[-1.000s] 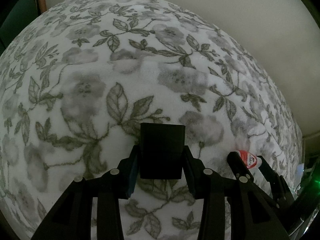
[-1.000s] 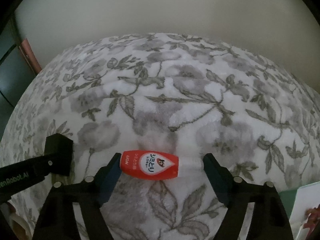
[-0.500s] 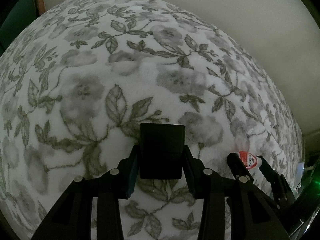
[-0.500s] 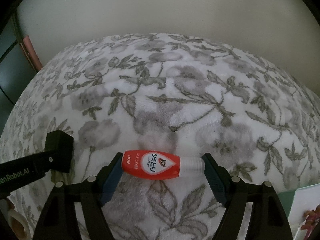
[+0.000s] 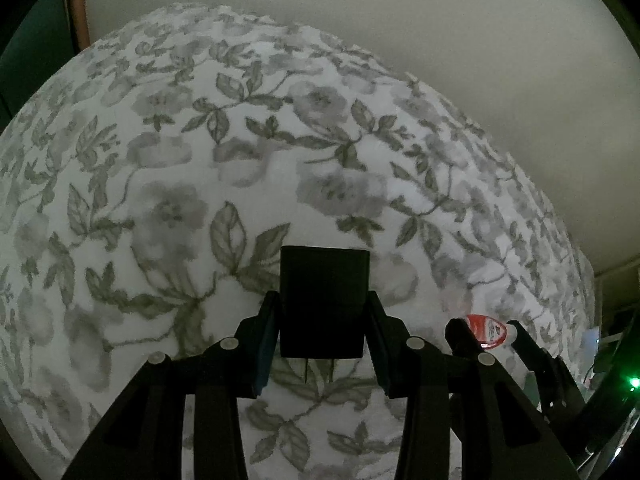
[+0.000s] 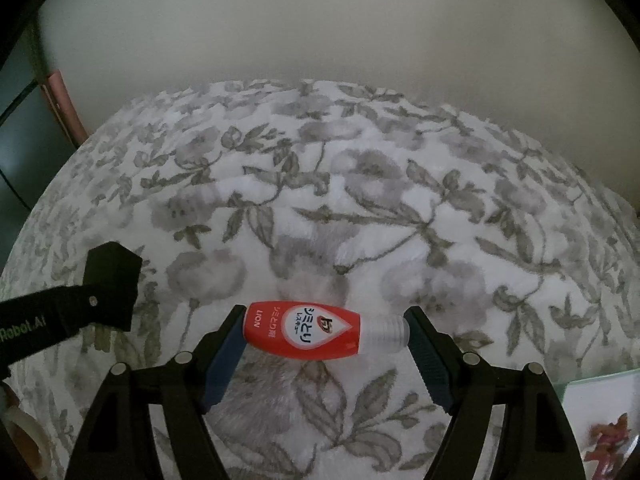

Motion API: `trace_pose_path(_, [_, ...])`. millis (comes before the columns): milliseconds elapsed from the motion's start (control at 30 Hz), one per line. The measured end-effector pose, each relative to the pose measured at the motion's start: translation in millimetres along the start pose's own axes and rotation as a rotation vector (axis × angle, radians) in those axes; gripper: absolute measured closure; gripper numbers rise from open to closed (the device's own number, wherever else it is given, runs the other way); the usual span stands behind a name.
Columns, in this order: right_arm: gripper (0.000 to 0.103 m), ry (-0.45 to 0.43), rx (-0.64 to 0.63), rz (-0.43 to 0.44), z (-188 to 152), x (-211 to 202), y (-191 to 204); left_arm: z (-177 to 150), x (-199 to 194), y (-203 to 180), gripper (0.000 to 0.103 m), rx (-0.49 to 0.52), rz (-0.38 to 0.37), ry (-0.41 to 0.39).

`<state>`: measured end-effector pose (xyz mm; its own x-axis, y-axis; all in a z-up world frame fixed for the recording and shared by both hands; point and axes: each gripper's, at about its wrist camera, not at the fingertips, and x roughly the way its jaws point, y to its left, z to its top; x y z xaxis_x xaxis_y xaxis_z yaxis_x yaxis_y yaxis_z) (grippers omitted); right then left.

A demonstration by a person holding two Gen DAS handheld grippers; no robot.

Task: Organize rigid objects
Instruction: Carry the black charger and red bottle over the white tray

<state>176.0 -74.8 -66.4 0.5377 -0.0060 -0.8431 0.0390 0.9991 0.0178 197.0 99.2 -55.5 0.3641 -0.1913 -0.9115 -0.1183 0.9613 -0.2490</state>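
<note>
My left gripper [image 5: 322,326] is shut on a black plug adapter [image 5: 324,300], held upright with its prongs pointing down, just above the floral blanket [image 5: 240,152]. My right gripper [image 6: 324,334] is shut on a small red bottle with a clear cap [image 6: 304,334], held sideways end to end between the pads, cap to the right. The bottle also shows in the left wrist view [image 5: 486,330] at the lower right. The adapter and left gripper show in the right wrist view [image 6: 114,284] at the left.
A plain wall [image 6: 320,40] rises behind the blanket. A pink-brown frame edge [image 6: 66,108] stands at the far left. A printed packet [image 6: 600,420] lies at the lower right. A pale ring-shaped object [image 6: 24,432] sits at the lower left edge.
Both grippers have tilted up and lifted a little, so more wall shows. Each keeps its hold on its object.
</note>
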Motion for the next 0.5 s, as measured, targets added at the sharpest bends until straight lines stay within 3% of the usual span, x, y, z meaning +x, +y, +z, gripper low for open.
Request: trace_pose_path(500, [0.023, -0.023, 0.041, -0.026, -2.6, -51.9, -26.3, -13.8, -45.5, -38.5, 0.060, 0.062, -0.015, -0.063])
